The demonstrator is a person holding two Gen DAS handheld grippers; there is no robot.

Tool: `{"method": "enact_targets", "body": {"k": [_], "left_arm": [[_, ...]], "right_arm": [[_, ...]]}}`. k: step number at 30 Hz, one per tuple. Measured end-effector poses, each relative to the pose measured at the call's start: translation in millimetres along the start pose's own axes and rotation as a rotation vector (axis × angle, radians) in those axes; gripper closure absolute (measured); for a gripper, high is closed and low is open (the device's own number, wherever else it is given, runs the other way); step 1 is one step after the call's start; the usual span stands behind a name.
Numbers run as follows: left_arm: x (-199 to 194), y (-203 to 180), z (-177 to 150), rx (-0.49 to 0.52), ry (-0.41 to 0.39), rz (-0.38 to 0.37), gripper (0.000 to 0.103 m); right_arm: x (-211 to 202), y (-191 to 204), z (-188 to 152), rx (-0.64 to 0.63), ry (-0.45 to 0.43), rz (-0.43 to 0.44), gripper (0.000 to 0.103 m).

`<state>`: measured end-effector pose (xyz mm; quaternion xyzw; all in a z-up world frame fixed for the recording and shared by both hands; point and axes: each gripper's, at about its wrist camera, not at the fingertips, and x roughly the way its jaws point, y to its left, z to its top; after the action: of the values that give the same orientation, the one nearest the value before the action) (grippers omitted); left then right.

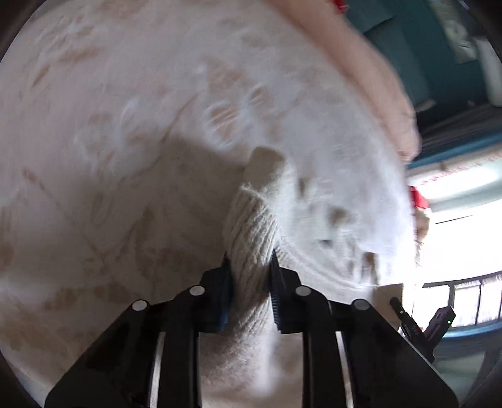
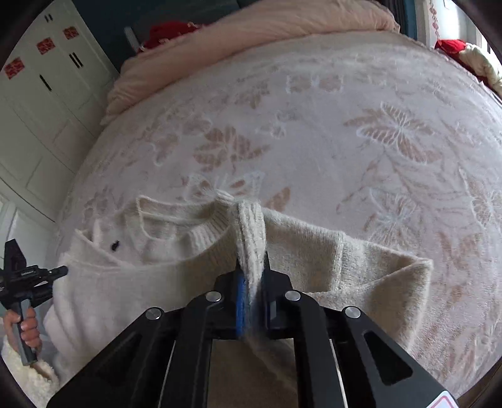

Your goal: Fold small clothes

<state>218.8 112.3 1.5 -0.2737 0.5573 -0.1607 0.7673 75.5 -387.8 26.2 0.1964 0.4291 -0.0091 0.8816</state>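
The right tool (image 2: 251, 266) is clamped on a ribbed fold of the cream sweater (image 2: 194, 276); the left tool (image 1: 251, 266) likewise pinches bunched ribbed knit. The sweater lies rumpled on the bed's floral blanket (image 2: 360, 141), a pink duvet (image 2: 251, 25) beyond.

Left wrist view motion-blurred; we cannot read bedspread (image 1: 131, 103) pattern; sweater (image 2: 313, 251) lower part cut off behind gripper bodies; small dark mark (image 2: 115, 245) on knit too small to identify.
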Motion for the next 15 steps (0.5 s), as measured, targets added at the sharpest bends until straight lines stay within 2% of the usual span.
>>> {"method": "enact_targets", "body": {"k": [3, 5, 6, 7, 8, 9, 11, 12, 15], "left_arm": [[-19.6, -44.2, 7.5, 0.130, -0.040, -0.037, 0.085], [-21.4, -76.6, 20.0, 0.202, -0.060, -0.021, 0.082], [-18.4, -85.9, 25.9, 0.226, -0.068, 0.024, 0.078], [-11.4, -95.9, 30.9, 0.253, -0.073, 0.099, 0.077], [-7.0, -99.9, 32.0, 0.258, -0.073, 0.138, 0.078], [-3.2, -100.5, 32.4, 0.250, -0.073, 0.156, 0.083], [1.6, -96.8, 29.5, 0.222, -0.070, 0.123, 0.088], [1.6, -95.2, 29.0, 0.228, -0.070, 0.117, 0.095], [10.5, -99.1, 31.5, 0.275, -0.055, 0.146, 0.097]], "right_arm": [[-61.3, -12.3, 8.0, 0.046, -0.136, 0.022, 0.095], [-79.6, -29.4, 14.3, 0.086, -0.179, 0.004, 0.095], [-80.7, -41.3, 15.7, 0.108, -0.175, -0.007, 0.094], [-75.3, -50.9, 15.4, 0.138, -0.154, 0.002, 0.094], [-67.3, -55.6, 13.7, 0.160, -0.132, 0.014, 0.094], [-57.8, -58.1, 9.2, 0.169, -0.101, 0.023, 0.094], [-43.3, -50.6, -0.7, 0.127, -0.066, 0.009, 0.094], [-39.1, -47.8, -4.2, 0.115, -0.060, 0.006, 0.094], [-30.4, -45.1, -7.3, 0.107, -0.068, -0.011, 0.094]]}}
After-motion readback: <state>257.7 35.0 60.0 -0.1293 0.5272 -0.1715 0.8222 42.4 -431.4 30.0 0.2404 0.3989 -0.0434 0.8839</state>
